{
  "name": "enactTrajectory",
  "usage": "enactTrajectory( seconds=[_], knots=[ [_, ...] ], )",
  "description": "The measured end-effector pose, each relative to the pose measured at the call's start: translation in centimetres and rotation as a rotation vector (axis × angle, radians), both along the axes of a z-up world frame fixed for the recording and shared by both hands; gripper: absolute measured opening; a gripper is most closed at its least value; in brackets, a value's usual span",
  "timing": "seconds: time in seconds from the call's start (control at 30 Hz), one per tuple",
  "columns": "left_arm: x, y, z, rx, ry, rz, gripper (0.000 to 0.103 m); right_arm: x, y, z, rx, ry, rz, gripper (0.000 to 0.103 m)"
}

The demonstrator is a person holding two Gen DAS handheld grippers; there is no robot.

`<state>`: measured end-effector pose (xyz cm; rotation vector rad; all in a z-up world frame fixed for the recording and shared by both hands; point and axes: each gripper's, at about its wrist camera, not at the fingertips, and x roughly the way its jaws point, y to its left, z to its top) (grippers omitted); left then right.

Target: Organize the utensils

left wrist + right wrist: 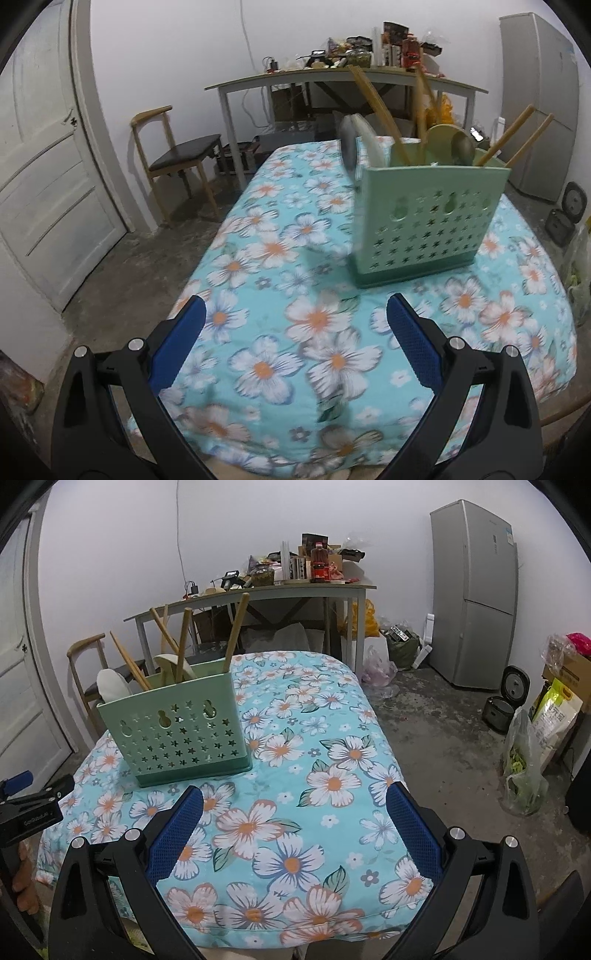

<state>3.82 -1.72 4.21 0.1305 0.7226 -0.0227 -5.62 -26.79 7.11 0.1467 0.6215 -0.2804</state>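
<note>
Both grippers, left gripper (295,332) and right gripper (294,812), hover wide open and empty near the upright green caddy (173,727), chopsticks (234,631) already slotted in handle-up, apparently sorted

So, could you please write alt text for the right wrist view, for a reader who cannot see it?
A pale green utensil holder with star-shaped holes stands upright on a floral tablecloth, holding wooden chopsticks and spoons. The open, empty right gripper hovers in the foreground, apart from the holder. Behind are a cluttered table and a grey fridge.
</note>
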Motion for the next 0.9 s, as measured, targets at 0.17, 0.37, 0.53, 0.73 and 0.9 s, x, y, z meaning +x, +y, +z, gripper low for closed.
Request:
enactTrajectory(
  seconds=[0.17,0.37,0.53,0.73,0.9],
  knots=[
    [-0.6,1.8,-0.3,0.004,0.015,0.044,0.095,-0.2,0.6,-0.4,0.017,-0.008,0.013,0.096],
    [-0.9,2.1,0.2,0.002,0.003,0.047,0.095,-0.4,1.3,-0.3,0.006,-0.019,0.020,0.096],
    [-1.2,1.5,0.7,-0.005,-0.014,0.027,0.095,-1.1,1.2,-0.1,-0.001,-0.032,0.007,0.096],
    [-1.7,0.6,0.6,0.005,-0.014,-0.005,0.095,-1.9,0.8,0.3,-0.015,-0.044,-0.006,0.096],
    [-1.9,0.2,0.6,0.005,-0.011,-0.015,0.095,-2.4,0.4,0.6,-0.019,-0.052,-0.010,0.096]
  ],
)
